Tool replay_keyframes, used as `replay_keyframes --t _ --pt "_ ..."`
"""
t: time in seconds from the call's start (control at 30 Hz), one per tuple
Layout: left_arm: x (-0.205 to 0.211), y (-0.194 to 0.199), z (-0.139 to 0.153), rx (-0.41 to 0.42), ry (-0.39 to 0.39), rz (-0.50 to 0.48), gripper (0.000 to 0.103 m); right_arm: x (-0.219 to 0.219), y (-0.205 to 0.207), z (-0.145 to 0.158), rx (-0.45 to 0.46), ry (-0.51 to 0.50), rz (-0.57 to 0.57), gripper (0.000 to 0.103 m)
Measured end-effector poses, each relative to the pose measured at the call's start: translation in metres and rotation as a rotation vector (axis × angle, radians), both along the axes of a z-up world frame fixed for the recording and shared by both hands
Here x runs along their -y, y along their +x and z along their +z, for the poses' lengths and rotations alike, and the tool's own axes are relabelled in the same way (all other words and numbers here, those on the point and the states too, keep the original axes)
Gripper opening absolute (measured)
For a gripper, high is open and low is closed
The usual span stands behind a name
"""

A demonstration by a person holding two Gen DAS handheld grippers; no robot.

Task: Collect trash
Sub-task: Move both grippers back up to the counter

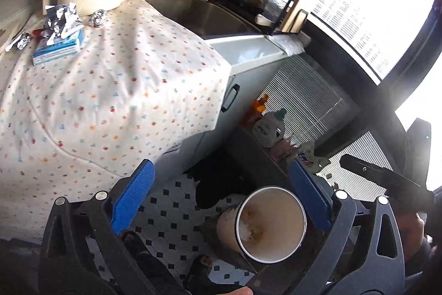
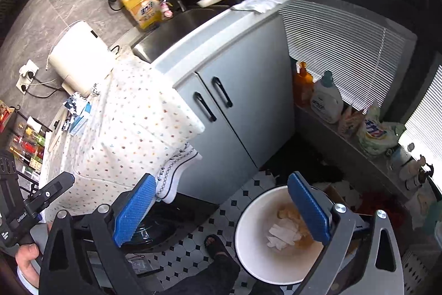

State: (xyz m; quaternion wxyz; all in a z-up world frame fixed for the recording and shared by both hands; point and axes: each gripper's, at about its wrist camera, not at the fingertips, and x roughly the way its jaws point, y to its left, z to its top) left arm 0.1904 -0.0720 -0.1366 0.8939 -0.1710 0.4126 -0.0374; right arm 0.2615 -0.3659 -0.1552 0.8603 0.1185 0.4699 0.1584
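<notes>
Home kitchen, steel sink (image 2: 176, 26), dish soap (image 2: 143, 6), cabinet (image 2: 248, 107)

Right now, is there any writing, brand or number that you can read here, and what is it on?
No text reads clearly enough to quote.
Yellow jug by the sink: label print blurred.
White bottle on the sill: label blurred.
Bag on the sill: large blue letters, blurred.
Blue box on the dotted cloth: print too small.
Black handle: white lettering too small.
</notes>
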Motion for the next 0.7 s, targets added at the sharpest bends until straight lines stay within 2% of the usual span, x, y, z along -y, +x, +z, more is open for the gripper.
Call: replay_keyframes --t 0.3,0.7 --pt "-0.102 -0.022 0.024 0.040 0.023 0.200 0.097 -0.106 0.036 0.030 0.063 0.028 0.147 0.095" --pt "-0.230 -0.061 0.045 0.104 0.041 0.428 0.097 -0.259 0.063 0.051 0.118 0.040 0.350 0.095"
